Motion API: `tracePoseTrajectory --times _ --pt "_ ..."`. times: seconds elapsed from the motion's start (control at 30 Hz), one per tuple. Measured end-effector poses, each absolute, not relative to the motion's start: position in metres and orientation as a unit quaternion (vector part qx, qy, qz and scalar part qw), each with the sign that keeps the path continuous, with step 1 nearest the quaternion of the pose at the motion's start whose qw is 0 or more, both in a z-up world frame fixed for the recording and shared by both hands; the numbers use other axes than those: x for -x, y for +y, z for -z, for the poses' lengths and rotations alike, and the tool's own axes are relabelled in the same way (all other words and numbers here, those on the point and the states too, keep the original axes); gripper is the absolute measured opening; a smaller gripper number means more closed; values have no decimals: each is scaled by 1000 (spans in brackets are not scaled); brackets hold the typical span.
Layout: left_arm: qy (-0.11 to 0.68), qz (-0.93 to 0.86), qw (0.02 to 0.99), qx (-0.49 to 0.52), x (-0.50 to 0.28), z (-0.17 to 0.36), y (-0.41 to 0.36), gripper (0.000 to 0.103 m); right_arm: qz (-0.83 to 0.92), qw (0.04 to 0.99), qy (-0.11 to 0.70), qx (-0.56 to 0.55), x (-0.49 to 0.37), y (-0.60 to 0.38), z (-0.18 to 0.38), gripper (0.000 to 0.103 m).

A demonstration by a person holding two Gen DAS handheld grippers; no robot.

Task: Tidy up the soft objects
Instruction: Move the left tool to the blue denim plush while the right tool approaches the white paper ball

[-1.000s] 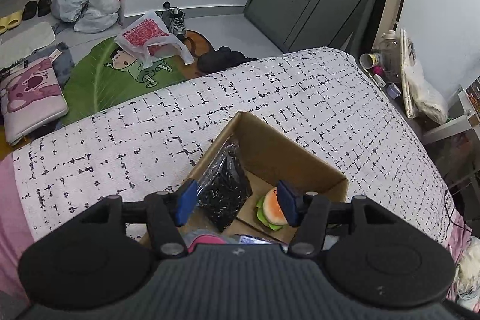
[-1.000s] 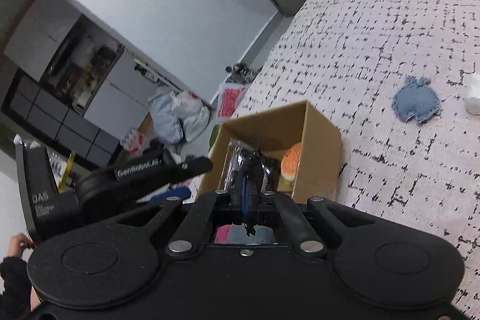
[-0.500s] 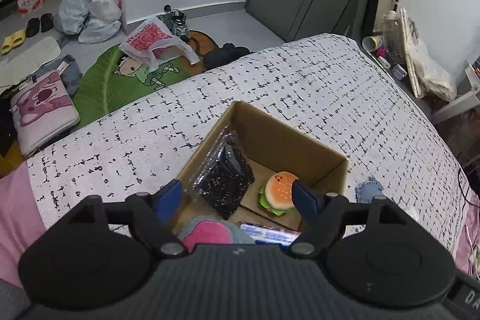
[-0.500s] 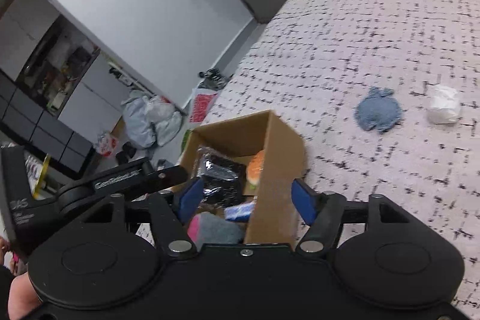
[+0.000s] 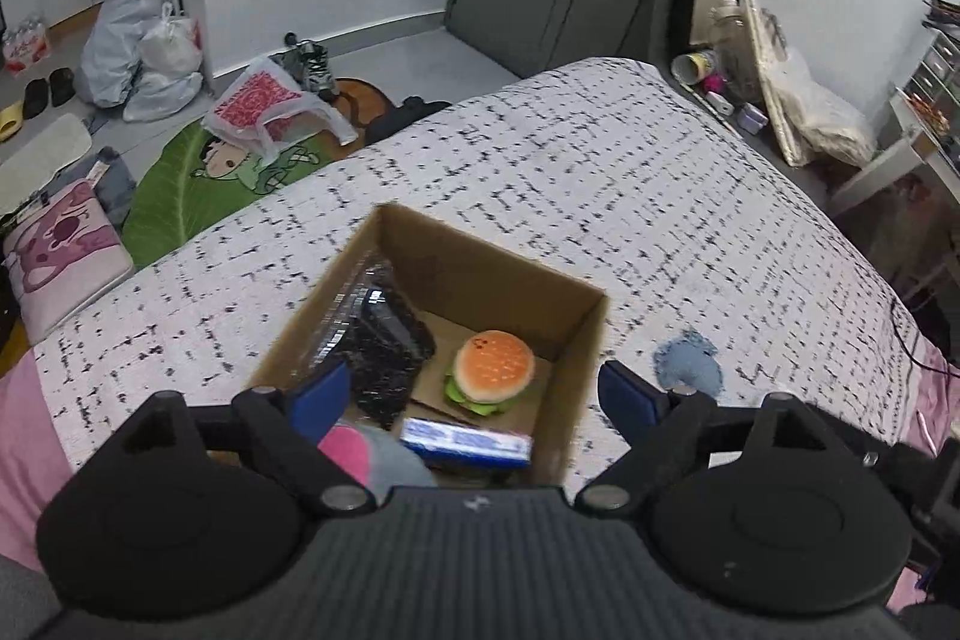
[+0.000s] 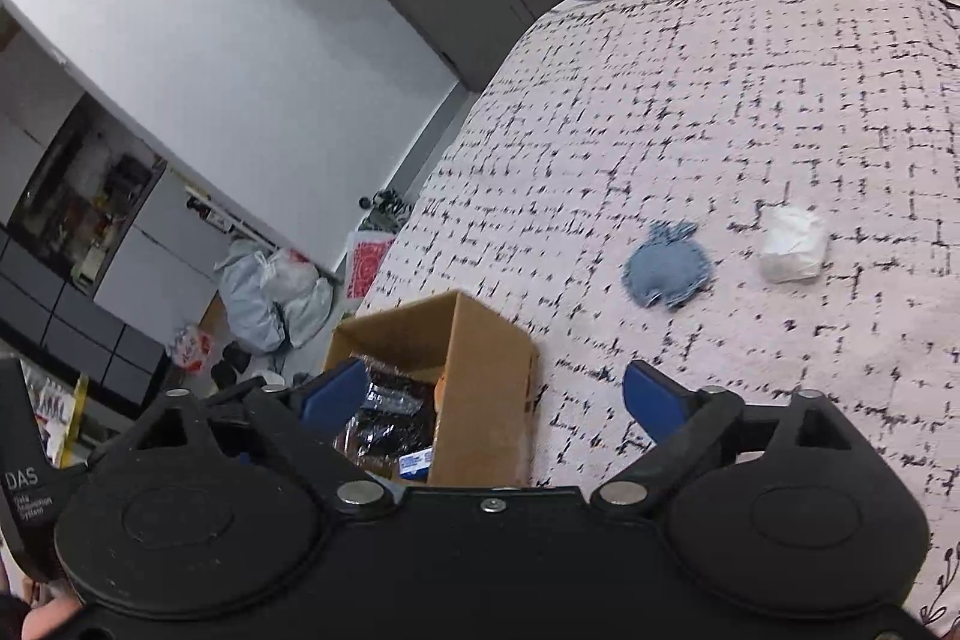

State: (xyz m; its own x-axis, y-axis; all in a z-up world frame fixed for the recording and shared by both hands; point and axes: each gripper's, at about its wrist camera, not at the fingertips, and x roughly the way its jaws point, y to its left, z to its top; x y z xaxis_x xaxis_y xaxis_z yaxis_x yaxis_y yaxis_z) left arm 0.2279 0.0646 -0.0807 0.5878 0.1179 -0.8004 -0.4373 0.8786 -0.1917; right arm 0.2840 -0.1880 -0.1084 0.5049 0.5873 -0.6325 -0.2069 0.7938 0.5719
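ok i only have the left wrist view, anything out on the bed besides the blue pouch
Observer: Yes, a white bundle lies on the bed, on the far side of the blue pouch from the box, close to the pouch but not touching it.
Operator: is the right one holding anything
Observer: No, the right hand-held gripper is open and empty.
Operator: where's it pointing
Observer: Its view frames the box's right wall between the fingers, with the pouch and bundle ahead to the right.
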Motion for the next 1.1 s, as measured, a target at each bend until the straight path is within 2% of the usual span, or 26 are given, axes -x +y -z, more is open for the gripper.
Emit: tracePoseTrajectory --times 0.2,0.63,0.87,1.1 --pt "421 -150 877 176 -235 72 43 89 -218 842 427 -247 -291 -214 106 102" --pt "416 -129 887 155 -257 63 7 89 -174 845 411 -295 -304 -262 106 102" --pt "420 -114 887 153 -275 65 -14 89 -130 832 412 -348 -314 -298 117 102" --pt "432 -101 883 156 -298 78 -33 89 -102 838 404 -353 -320 -314 124 102"
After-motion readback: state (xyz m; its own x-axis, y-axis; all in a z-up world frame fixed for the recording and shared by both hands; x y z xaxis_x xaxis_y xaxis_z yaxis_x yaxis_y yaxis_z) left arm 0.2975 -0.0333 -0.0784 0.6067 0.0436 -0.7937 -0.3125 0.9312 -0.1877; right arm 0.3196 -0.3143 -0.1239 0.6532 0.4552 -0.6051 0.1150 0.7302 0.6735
